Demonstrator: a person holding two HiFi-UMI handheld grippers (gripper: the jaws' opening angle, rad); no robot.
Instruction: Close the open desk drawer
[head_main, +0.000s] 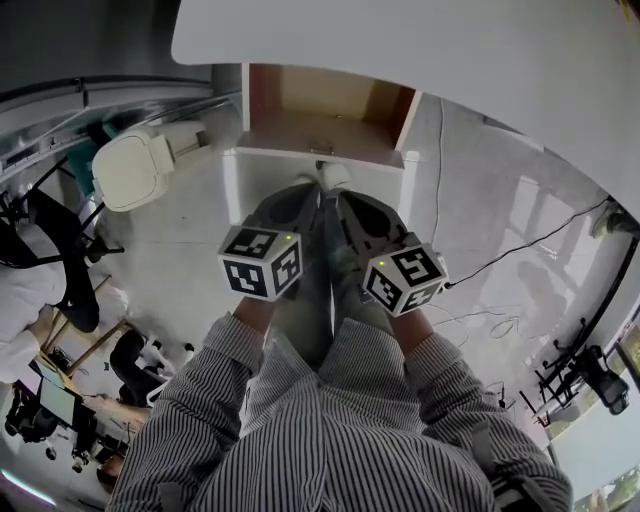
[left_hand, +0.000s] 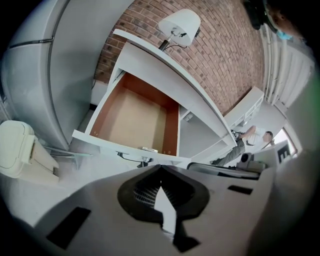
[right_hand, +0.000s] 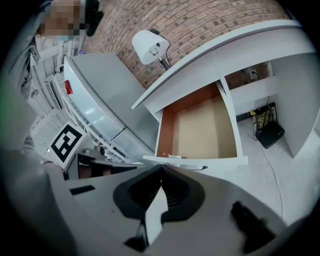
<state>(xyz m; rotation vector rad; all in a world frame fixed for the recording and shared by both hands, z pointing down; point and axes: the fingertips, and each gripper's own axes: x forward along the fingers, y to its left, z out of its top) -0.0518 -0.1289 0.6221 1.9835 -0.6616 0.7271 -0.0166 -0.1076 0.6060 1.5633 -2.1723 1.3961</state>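
Note:
The open desk drawer (head_main: 322, 118) juts out from under the white desk top (head_main: 450, 50); it has a brown wooden inside and a white front panel (head_main: 318, 166). It looks empty in the left gripper view (left_hand: 134, 117) and the right gripper view (right_hand: 202, 127). A dark handle (left_hand: 142, 159) sits under the front panel. My left gripper (head_main: 303, 197) (left_hand: 160, 169) and right gripper (head_main: 347, 203) (right_hand: 161, 167) are side by side just short of the front panel. Both are shut with nothing between the fingers.
A cream lidded bin (head_main: 135, 170) (left_hand: 17, 147) stands on the floor left of the drawer. A white lamp (left_hand: 179, 22) (right_hand: 147, 45) is on the desk by the brick wall. Cables (head_main: 500, 260) trail on the right; a black box (right_hand: 270, 134) sits under the desk.

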